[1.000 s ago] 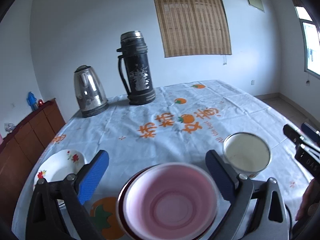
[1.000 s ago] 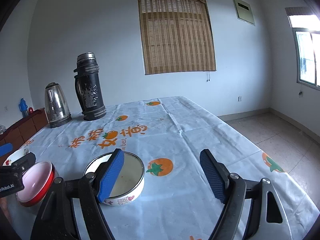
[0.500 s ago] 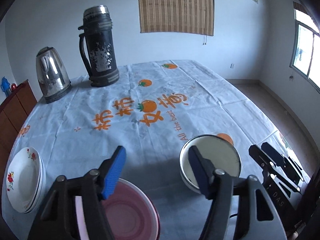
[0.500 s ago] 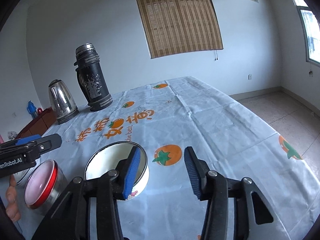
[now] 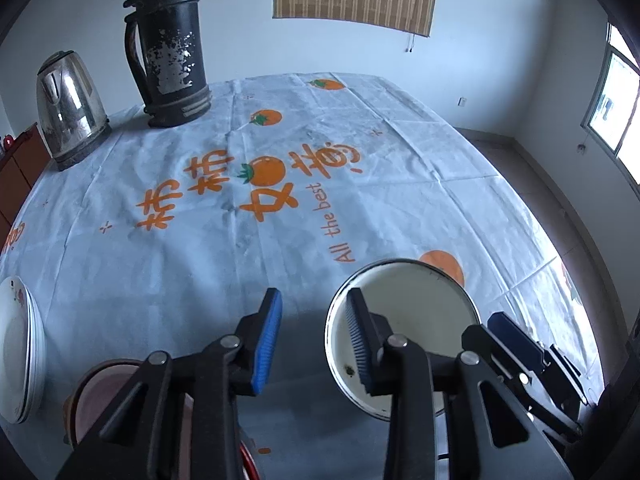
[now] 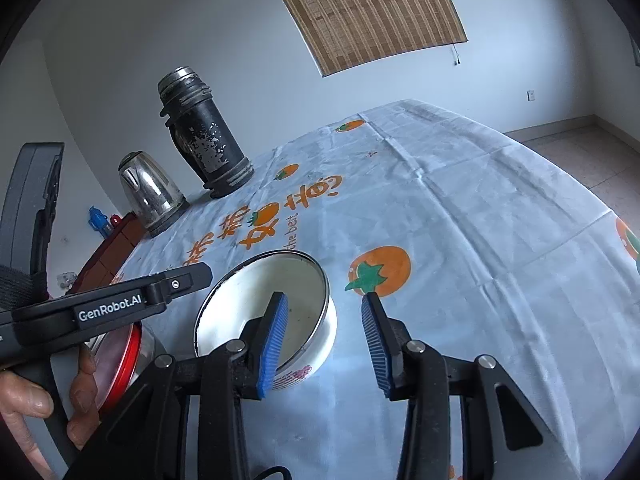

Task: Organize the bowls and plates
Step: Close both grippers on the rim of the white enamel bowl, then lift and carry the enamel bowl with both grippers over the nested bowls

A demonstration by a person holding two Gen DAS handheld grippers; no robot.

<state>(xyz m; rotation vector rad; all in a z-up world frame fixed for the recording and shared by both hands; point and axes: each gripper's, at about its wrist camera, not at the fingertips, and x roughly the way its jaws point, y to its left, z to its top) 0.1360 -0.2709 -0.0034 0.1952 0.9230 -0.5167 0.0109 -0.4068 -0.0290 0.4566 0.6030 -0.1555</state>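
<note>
A white enamel bowl with a dark rim sits on the tablecloth near the front edge. My left gripper is open above the bowl's left rim; the rim lies between the pads without touching. My right gripper is open around the bowl's right rim, its left pad over the inside. A pink bowl with a red rim sits to the left, partly hidden by the left gripper. A stack of white flowered plates lies at the far left edge.
A black thermos and a steel kettle stand at the back left of the table. The printed tablecloth covers the table. A brown cabinet stands beyond the left edge.
Both grippers have narrowed and moved in on the white bowl. The left gripper has shifted right, away from the pink bowl, and tilted downward.
</note>
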